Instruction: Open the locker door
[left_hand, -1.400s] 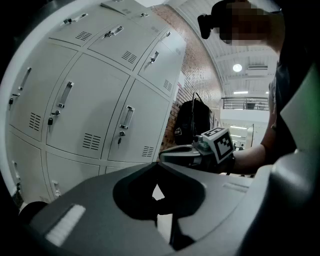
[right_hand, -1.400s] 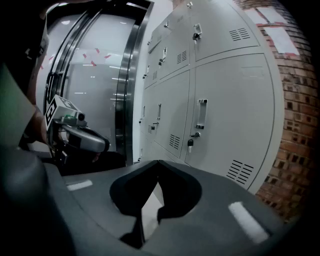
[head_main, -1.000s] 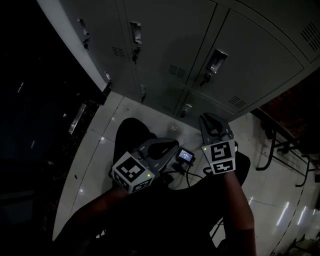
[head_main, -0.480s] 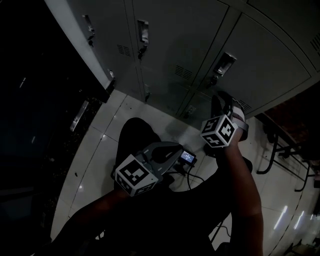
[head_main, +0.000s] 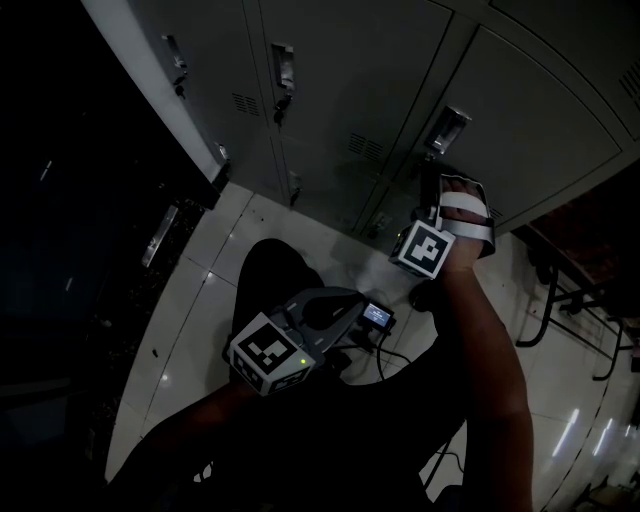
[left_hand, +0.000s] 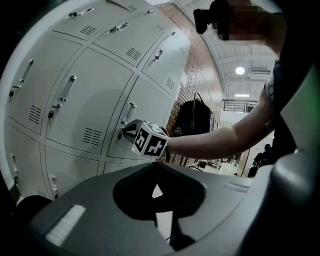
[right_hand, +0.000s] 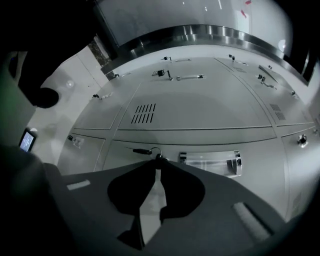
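The grey locker door (head_main: 520, 120) carries a recessed metal handle (head_main: 447, 128) and, just below it, a lock with a key. In the right gripper view the handle (right_hand: 210, 163) sits right of the key and its ring (right_hand: 153, 150). My right gripper (right_hand: 156, 161) is up against the lock and its jaws are closing, the tips pinched together on the key. From the head view the right gripper (head_main: 431, 180) reaches up under the handle. The left gripper view also shows the right gripper (left_hand: 124, 131) at that door (left_hand: 145, 105). My left gripper (head_main: 348, 300) hangs low over the lap, shut and empty.
More shut locker doors (head_main: 330, 70) fill the wall left of and above this one. A small lit screen (head_main: 376, 315) with cables lies by my left gripper. Metal chair frames (head_main: 560, 290) stand on the tiled floor at right, and a dark shelf (head_main: 160, 235) at left.
My right gripper has risen from beside the lap up to the locker's lock and turned its cube sideways. The left gripper has stayed where it was.
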